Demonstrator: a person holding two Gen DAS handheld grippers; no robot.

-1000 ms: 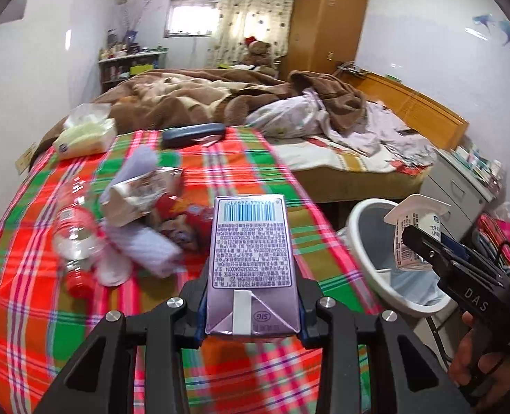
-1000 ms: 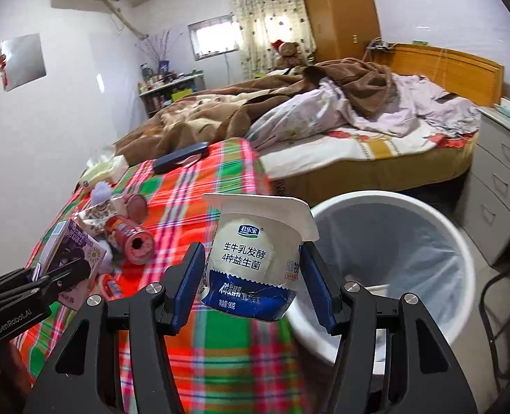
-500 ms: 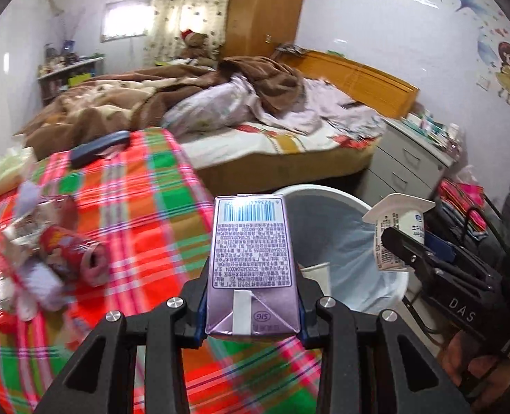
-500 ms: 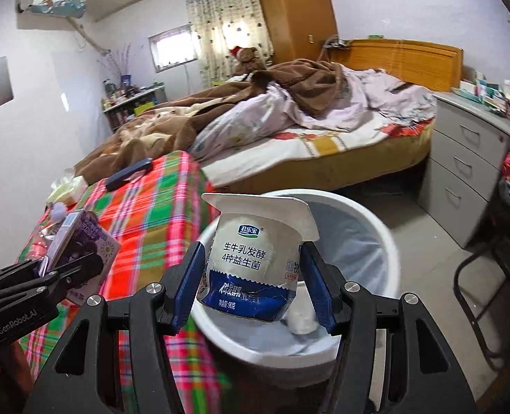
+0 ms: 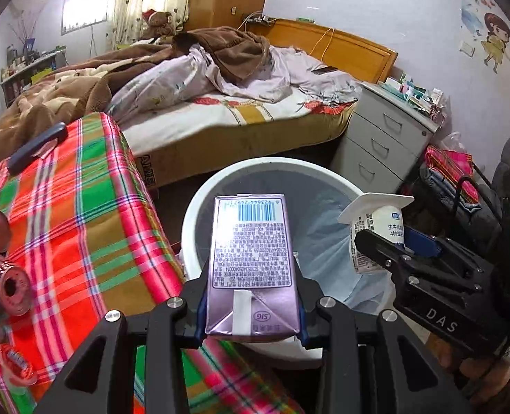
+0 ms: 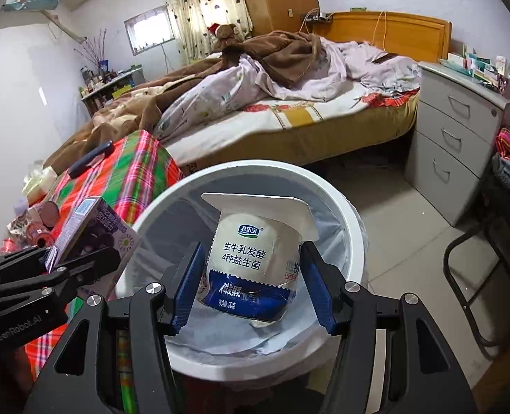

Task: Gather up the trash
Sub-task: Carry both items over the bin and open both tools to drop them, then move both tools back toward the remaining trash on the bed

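My left gripper is shut on a purple drink carton and holds it over the near rim of the white lined trash bin. My right gripper holds a white and blue yogurt cup above the bin; its blue pads stand a little off the cup's sides. The carton also shows in the right wrist view, and the cup in the left wrist view.
A plaid-covered table at left carries red cans and other litter. Behind the bin are a bed, a grey drawer unit and a black chair frame at right.
Both grippers have swung right from the table to over the bin. The right jaws have widened slightly around the yogurt cup.
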